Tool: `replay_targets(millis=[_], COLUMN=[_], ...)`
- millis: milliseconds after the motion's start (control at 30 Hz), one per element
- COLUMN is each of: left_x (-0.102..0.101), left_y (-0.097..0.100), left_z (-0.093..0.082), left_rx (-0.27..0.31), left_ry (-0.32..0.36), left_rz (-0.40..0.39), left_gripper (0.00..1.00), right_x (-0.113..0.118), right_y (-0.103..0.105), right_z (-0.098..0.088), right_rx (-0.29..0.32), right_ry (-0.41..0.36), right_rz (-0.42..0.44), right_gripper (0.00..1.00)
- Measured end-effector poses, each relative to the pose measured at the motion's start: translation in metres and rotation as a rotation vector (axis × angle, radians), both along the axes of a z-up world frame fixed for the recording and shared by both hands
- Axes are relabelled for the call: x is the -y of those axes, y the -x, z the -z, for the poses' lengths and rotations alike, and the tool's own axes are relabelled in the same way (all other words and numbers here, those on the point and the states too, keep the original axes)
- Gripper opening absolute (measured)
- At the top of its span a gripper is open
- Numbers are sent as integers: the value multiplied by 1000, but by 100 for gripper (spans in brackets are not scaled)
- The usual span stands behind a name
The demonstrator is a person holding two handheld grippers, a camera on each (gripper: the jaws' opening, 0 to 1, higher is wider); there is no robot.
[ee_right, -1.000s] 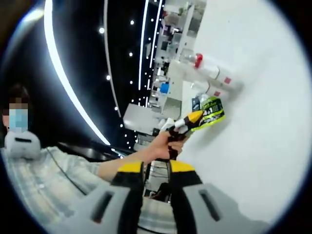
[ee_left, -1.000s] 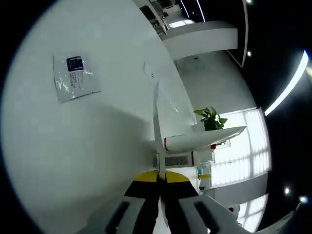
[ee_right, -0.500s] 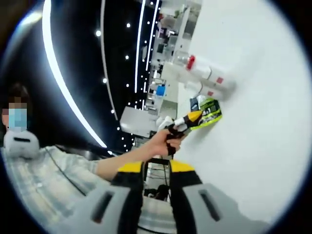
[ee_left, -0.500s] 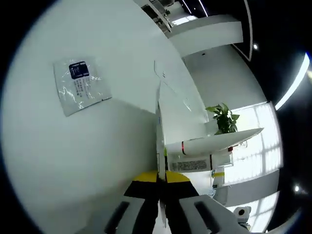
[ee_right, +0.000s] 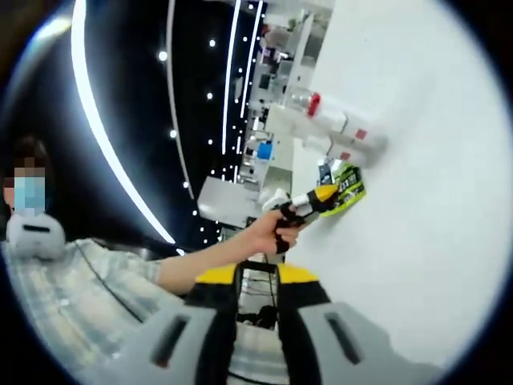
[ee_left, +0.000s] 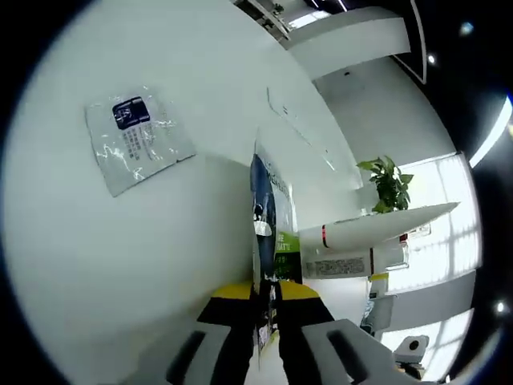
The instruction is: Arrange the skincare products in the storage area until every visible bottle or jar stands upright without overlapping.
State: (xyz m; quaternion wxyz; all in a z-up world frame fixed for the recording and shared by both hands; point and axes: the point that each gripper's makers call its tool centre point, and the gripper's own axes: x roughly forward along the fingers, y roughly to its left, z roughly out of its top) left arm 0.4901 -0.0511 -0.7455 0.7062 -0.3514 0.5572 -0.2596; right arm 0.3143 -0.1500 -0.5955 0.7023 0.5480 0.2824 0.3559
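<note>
My left gripper [ee_left: 266, 293] is shut on a flat blue and green sachet [ee_left: 268, 228], which stands up from the jaws almost edge-on. The right gripper view has that same gripper [ee_right: 309, 202] held in a person's hand [ee_right: 276, 228], with the green sachet [ee_right: 345, 187] close to the white table [ee_right: 417, 208]. Just beyond it lie two white bottles: one with a red cap [ee_right: 321, 108], the other with a red mark [ee_right: 358, 138]. A white tube with a red band [ee_left: 357, 231] lies to the sachet's right. My right gripper [ee_right: 256, 277] stands slightly open, holding nothing.
A clear sachet with a dark label [ee_left: 136, 140] lies flat on the white table [ee_left: 96, 257] at upper left. A potted plant [ee_left: 390, 183] stands past the table's edge. A person's sleeve and arm [ee_right: 120, 281] reach in from the left of the right gripper view.
The held sachet has turned in my left gripper, so its blue and green face shows instead of a thin white edge. The left gripper has shifted slightly beside the white bottles.
</note>
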Motion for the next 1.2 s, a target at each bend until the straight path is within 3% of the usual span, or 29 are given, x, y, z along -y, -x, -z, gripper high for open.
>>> replay_targets(millis=[200,433,767,1033,1200], left_x=[4,0,-22,-24,-23], left_y=[-1,6,5,3,2], left_z=[-7,-7,-10,-10,-11], left_rx=[-43,-47,-6,60,67], left_ry=[6,-56,-139,-264,-305], left_rz=[-15,60,100,211,219], left_gripper=[21,24,31,40,40], right_x=[-4,-4,-7,-6,-4], right_y=[-4,-1,2,4,3], right_z=[-5,-6,-7,-7,-8], right_rx=[15,28,32,34,36], right_ry=[-13,-13,-26,-26,-28], right_rz=[-9,-7,-11,-9,-2], right_gripper=[16,16,16,16,16])
